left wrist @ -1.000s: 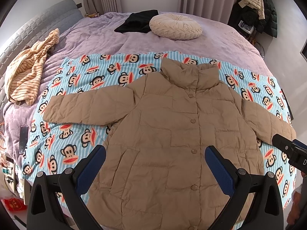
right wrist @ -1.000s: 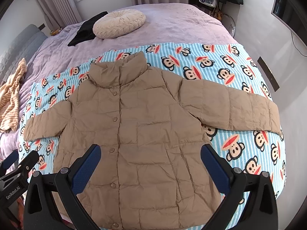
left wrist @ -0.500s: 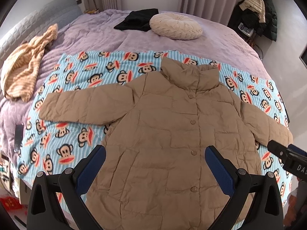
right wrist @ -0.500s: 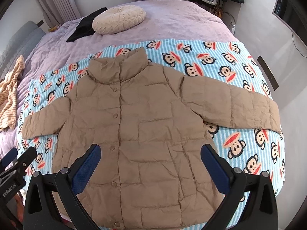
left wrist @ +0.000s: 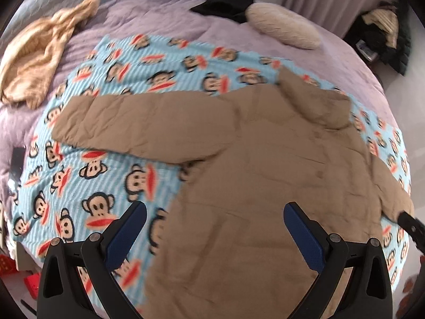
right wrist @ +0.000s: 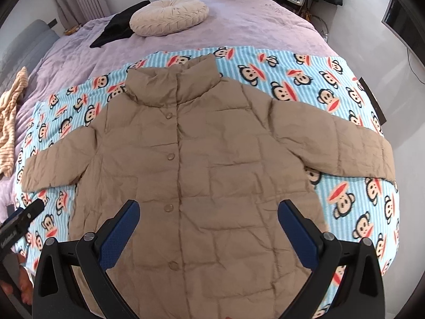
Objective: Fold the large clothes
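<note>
1. The blue-padded fingers (left wrist: 124,235) of the left gripper (left wrist: 215,228) stand spread wide with nothing between them; the right gripper (right wrist: 208,226) is likewise spread and grasps nothing.
2. Both hover above the lower half of the tan puffer jacket (right wrist: 202,170), which lies flat, front up and buttoned, on a blue monkey-print blanket (right wrist: 305,71).
3. In the right wrist view the collar points to 12 o'clock, one sleeve reaches out to 3 o'clock, the other to 9 o'clock.
4. The left wrist view is blurred; there the jacket's sleeve (left wrist: 143,130) stretches towards 10 o'clock.
5. The blanket covers the near part of a lilac bed (right wrist: 239,24).
6. A round cream cushion (right wrist: 168,16) sits at 12 o'clock, just beside a black garment (right wrist: 117,28).
7. A striped beige garment (left wrist: 39,50) lies crumpled at 10 o'clock in the left view.
</note>
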{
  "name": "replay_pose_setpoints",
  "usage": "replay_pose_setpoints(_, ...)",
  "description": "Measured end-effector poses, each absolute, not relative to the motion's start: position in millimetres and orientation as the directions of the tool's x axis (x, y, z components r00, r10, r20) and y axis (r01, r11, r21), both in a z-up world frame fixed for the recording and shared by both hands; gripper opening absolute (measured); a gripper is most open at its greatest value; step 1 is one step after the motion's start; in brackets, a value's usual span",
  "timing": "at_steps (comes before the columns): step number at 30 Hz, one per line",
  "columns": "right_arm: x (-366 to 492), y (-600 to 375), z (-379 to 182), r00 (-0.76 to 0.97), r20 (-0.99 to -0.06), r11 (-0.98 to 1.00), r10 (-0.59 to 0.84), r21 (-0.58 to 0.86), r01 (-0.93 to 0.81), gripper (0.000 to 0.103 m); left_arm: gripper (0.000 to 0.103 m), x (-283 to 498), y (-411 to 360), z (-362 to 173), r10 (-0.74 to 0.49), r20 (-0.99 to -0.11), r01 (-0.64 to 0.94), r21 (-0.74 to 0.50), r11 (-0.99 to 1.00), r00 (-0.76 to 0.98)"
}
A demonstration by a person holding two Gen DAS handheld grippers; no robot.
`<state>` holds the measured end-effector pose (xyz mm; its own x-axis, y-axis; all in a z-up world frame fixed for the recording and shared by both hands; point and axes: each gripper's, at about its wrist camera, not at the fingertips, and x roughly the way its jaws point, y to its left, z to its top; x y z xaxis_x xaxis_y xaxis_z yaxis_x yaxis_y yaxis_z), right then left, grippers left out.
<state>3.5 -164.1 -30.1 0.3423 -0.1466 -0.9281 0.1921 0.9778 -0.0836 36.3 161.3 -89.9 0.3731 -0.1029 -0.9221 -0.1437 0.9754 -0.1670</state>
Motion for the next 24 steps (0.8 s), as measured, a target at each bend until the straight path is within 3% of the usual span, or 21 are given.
replay_pose_setpoints(6,15.7,-117.9,-77.5,0.259,-0.966,0.982,-0.019,0.031,0.188,0.103,0.103,66.7,258.1,-151.0,-0.213,-0.905,-0.261,-0.321,0.910,0.369)
replay_pose_setpoints(15,28.6,-36.9,-151.4,0.192,-0.981,0.993,0.033,0.055,0.108,0.103,0.103,111.9,356.6,-245.3,-0.345,-0.850,-0.409,-0.501,0.762,0.399)
replay_pose_setpoints(24,56.7,-5.0,-180.7,0.228,-0.965,0.986,0.127,0.148,0.081,0.103,0.103,145.0,414.8,-241.0,-0.312,-0.759,-0.435,-0.602,0.669,0.571)
